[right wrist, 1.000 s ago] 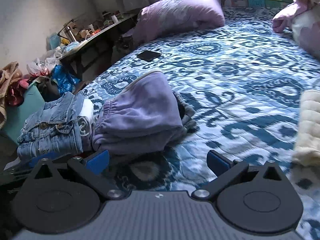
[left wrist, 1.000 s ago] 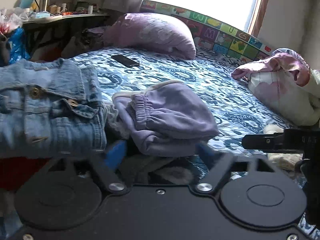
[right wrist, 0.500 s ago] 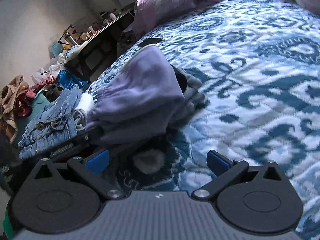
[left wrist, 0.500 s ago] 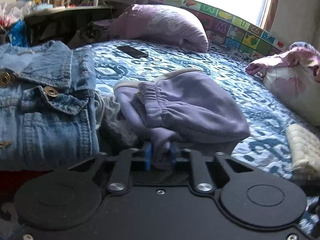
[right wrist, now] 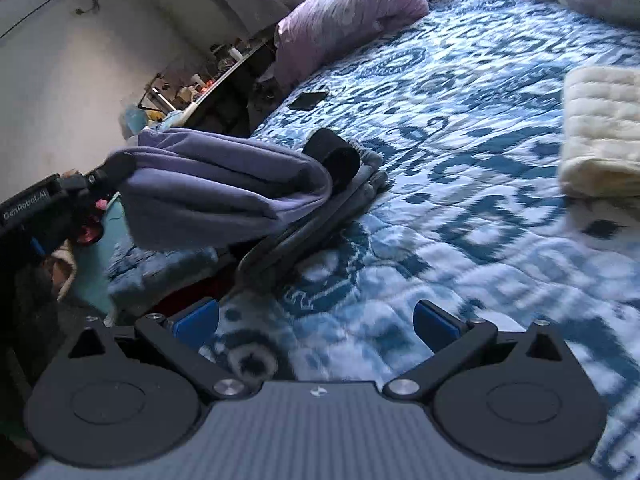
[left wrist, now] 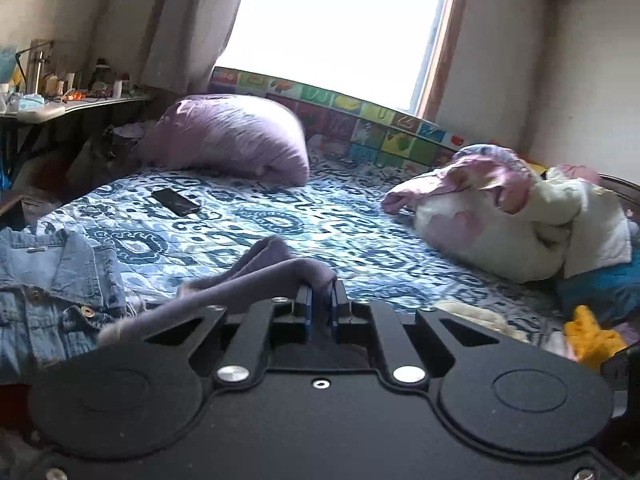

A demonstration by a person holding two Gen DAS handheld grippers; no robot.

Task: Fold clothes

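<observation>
My left gripper is shut on an edge of the purple garment, which drapes left from its blue pads. The right wrist view shows the same purple garment hanging lifted above the bed, with the left gripper at its left end. Under it lie a folded grey garment and a black round object. My right gripper is open low over the blue patterned bedspread, with nothing between its fingers. A denim jacket lies left of the purple garment.
A folded cream cloth lies at the right. A black phone and a purple pillow sit further back. A white and pink bundle and a yellow cloth fill the right side. A cluttered table stands at the left.
The left gripper went from open to shut on the purple garment's edge and has lifted it off the bed. The right gripper stayed open and shifted a little.
</observation>
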